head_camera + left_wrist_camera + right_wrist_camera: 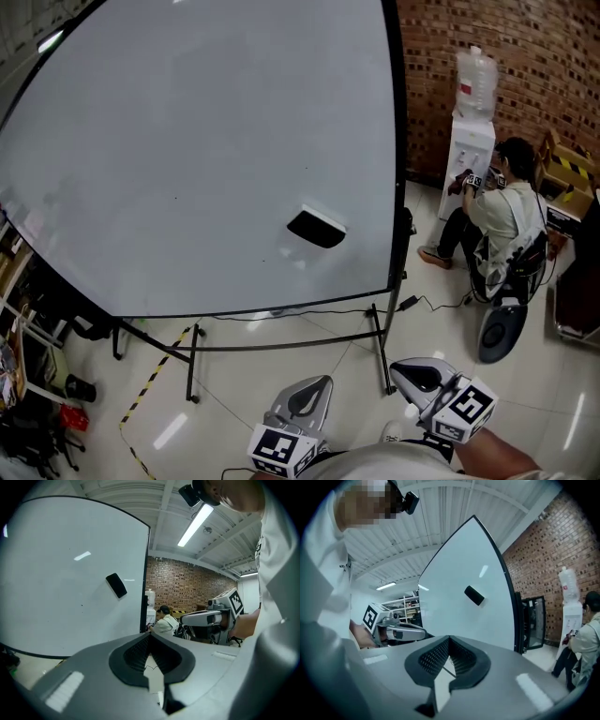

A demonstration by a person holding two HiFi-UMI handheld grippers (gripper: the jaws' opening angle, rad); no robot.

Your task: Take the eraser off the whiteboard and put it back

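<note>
A black eraser point(317, 228) clings to the lower right of a large whiteboard point(187, 159) on a wheeled stand. It also shows in the left gripper view as the eraser point(116, 585) and in the right gripper view as the eraser point(474, 595). Both grippers hang low at the bottom of the head view, well short of the board. My left gripper point(302, 401) is shut with nothing in it, its tips meeting point(149, 637). My right gripper point(419, 377) is shut and empty too, tips together point(449, 639).
A person point(497, 211) crouches at a water dispenser point(469, 141) by the brick wall on the right. The board's stand legs point(192, 361) and a cable point(412, 302) lie on the tiled floor. Yellow-black tape point(145, 394) marks the floor at left, near shelving point(19, 309).
</note>
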